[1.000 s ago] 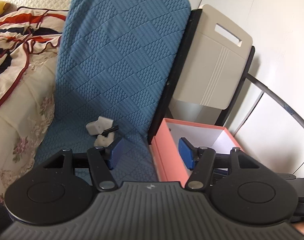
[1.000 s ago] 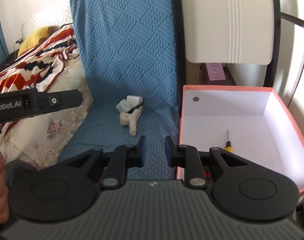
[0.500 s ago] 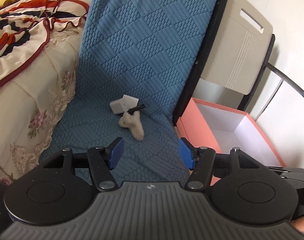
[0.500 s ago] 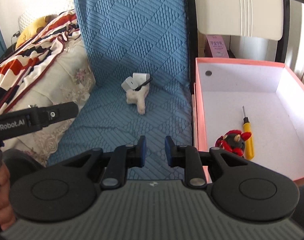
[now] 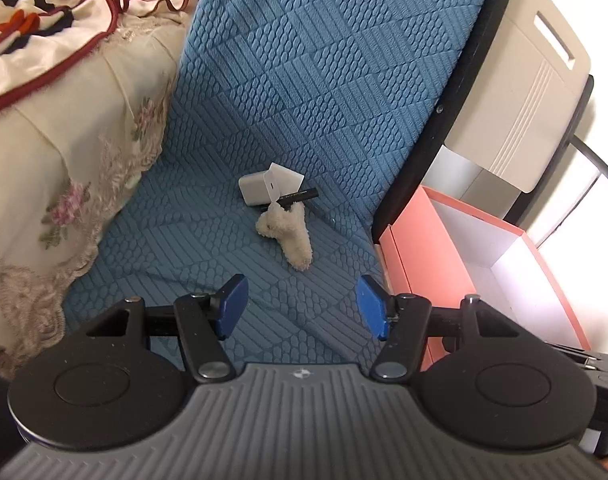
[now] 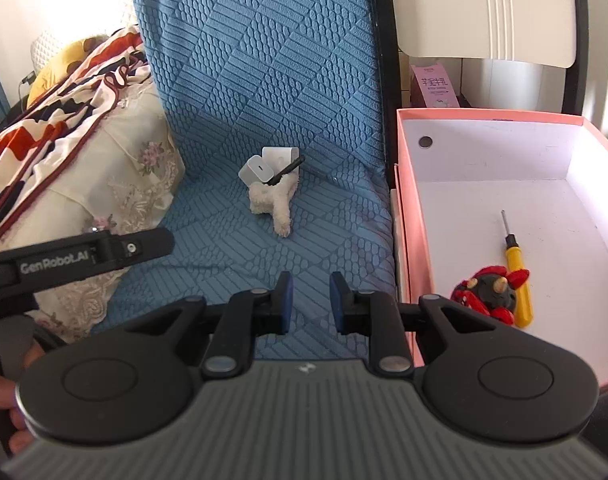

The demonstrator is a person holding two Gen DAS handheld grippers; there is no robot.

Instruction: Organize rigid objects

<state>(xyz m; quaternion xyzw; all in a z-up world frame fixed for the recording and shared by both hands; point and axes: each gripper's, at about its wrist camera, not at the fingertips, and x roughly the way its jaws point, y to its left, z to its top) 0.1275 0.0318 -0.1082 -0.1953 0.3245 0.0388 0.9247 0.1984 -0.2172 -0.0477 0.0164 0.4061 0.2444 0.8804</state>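
Note:
On the blue quilted cover lie two white charger blocks, a black pen and a fluffy cream toy, heaped together. My left gripper is open and empty, hovering short of the heap. My right gripper is empty, its jaws a narrow gap apart, over the cover beside the pink box. In the box lie a yellow screwdriver and a red and black figure.
A bed with a floral sheet and striped quilt lies left. A beige folding chair with a black frame stands behind the box. A pink carton stands behind the box. The left gripper's handle crosses the right view.
Both grippers have drawn back and tilted down, so the heap sits higher and farther in view. More of the box floor shows, with the figure and screwdriver. Jaw openings are unchanged.

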